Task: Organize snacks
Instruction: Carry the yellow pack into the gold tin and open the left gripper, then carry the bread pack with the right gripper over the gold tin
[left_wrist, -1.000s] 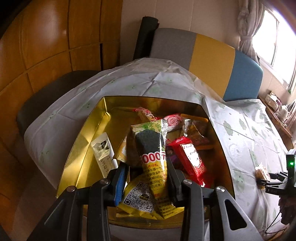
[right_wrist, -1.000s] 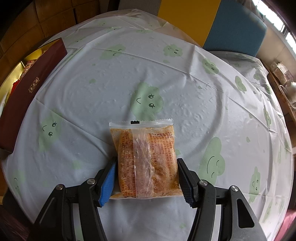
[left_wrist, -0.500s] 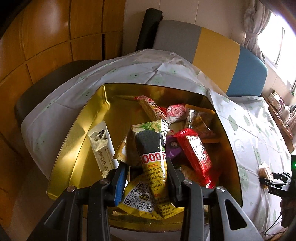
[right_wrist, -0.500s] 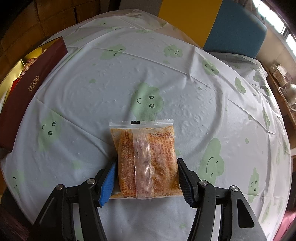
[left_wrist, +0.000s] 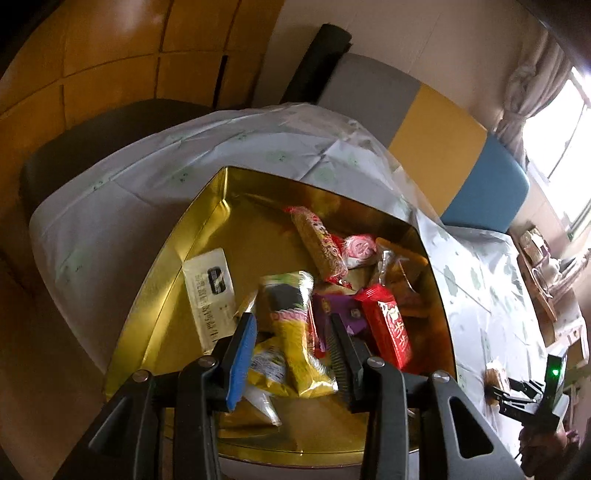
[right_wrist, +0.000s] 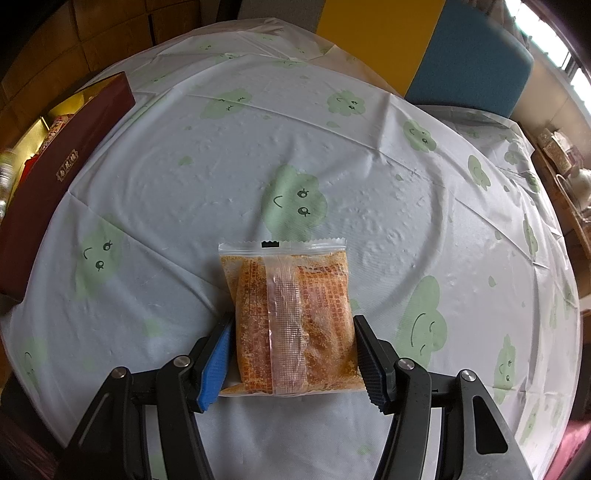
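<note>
A gold-lined box (left_wrist: 155, 302) sits on the tablecloth, holding several snack packets. My left gripper (left_wrist: 291, 323) hangs over its near side, shut on a yellow snack packet (left_wrist: 291, 332). The packet's top flops to the left and is blurred. Among the snacks in the box are a red packet (left_wrist: 388, 325) and a white sachet (left_wrist: 210, 291). My right gripper (right_wrist: 291, 321) points down at the table with its pads against both sides of a clear packet of orange crumbed snack (right_wrist: 291, 317), which lies flat on the cloth. The right gripper (left_wrist: 506, 391) also shows small at the right edge of the left wrist view.
The box's dark red outer wall (right_wrist: 55, 177) runs along the table's left edge in the right wrist view. A cloth with green cloud faces (right_wrist: 295, 199) covers the round table. A grey, yellow and blue bench (left_wrist: 436, 140) stands behind it, and a dark chair (left_wrist: 92, 147) is on the left.
The left gripper moved across the box and rolled. The yellow packet's top tipped left. The right gripper and its orange packet stayed put.
</note>
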